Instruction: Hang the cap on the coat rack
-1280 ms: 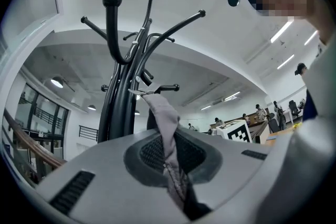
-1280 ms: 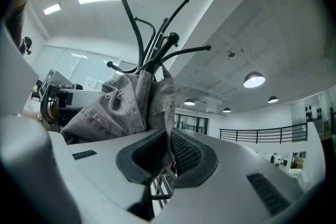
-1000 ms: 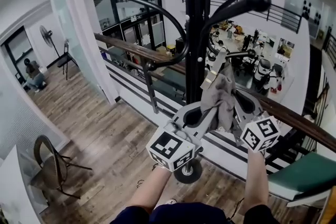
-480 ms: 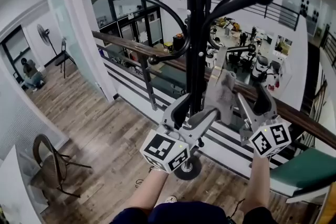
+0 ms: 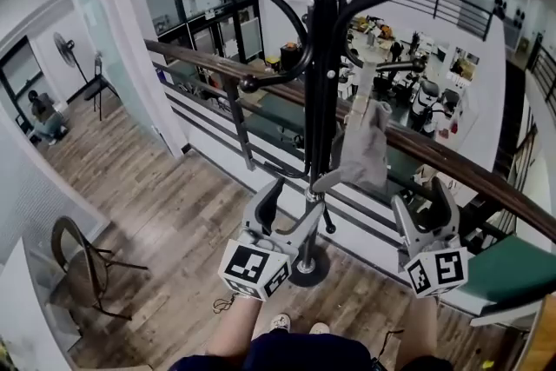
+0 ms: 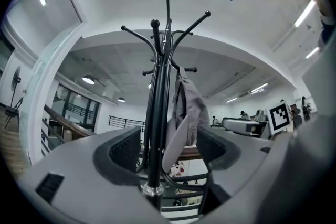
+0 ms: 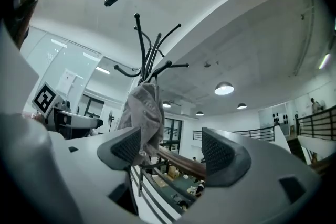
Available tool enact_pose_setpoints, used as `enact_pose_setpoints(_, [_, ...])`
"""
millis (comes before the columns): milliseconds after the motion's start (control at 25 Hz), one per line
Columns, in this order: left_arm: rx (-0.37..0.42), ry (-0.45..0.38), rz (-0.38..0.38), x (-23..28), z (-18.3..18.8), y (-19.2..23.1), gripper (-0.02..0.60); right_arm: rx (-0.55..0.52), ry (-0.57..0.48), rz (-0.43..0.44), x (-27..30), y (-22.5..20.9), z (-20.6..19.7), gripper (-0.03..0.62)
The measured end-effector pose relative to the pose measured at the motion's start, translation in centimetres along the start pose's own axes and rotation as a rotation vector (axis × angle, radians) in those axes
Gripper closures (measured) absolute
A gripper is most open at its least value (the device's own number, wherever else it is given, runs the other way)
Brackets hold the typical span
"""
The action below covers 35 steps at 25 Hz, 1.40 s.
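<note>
Cap [image 5: 365, 143] check, read outward from your tools.

Your left hand-held gripper [image 5: 291, 208] is pointed upward with its jaws opening, already spread wide. The pads press on nothing. In the left gripper view, the gap frames the coat rack [image 6: 157, 102] pole on the left and the grey cap [image 6: 186, 113] on the right, its brim hanging downward. Neither touches a pad.

Your right hand-held gripper [image 5: 426, 213] is also pointed upward, with its jaws opening and standing wide. Nothing is between the pads. In the right gripper view, the cap [image 7: 144, 113] hangs above and beyond the left jaw, apart from it.

Each tool's marker cube [image 5: 252, 269] faces your head camera, and your forearms come up from below.

Next out, the cap hangs limp from a short side peg [image 5: 395, 65] of the black coat rack [image 5: 323, 56]. It sits just right of the pole, above both tools and between them across the head view.

The rack's round base [image 5: 308, 269] stands on the wood floor [image 5: 148, 204], just in front of a railing with a wooden handrail [image 5: 200, 61].
</note>
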<state>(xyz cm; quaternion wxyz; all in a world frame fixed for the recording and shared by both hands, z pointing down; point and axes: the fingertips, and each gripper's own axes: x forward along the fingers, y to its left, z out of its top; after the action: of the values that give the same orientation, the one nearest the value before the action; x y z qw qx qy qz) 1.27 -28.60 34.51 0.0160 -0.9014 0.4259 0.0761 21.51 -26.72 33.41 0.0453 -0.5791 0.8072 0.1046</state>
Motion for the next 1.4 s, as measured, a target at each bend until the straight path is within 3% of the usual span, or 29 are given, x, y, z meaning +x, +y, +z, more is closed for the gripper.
enact_pose_setpoints(680, [-0.122, 0.239, 0.147, -9.9, -15.1, 0.1, 0.259, 0.025, 0.294, -0.131, -9.4, 4.6, -16.3, 0.255])
enact_pose_setpoints(880, [-0.151, 0.284, 0.145, -11.2, -17.8, -1.1, 0.259, -0.019, 0.344, -0.092, -9.8, 6.2, -17.8, 0.255])
enact_pose_setpoints(1080, [-0.125, 0.263, 0.1, -10.1, -16.4, -1.6, 0.261, -0.038, 0.315, -0.093, -9.4, 6.2, -16.7, 0.266])
enact_pose_setpoints(1160, [-0.112, 0.239, 0.113, -10.1, -15.7, -1.2, 0.288, -0.048, 0.298, -0.087, -9.1, 6.5, -16.0, 0.305])
enact_pose_setpoints(1280, [-0.106, 0.219, 0.113, -10.2, -15.3, -1.3, 0.368, -0.073, 0.293, -0.07, -8.8, 7.2, -15.5, 0.465])
enact_pose_setpoints(1400, [-0.104, 0.211, 0.108, -10.3, -15.2, -1.7, 0.467, -0.071, 0.294, -0.055, -8.7, 7.9, -15.6, 0.51])
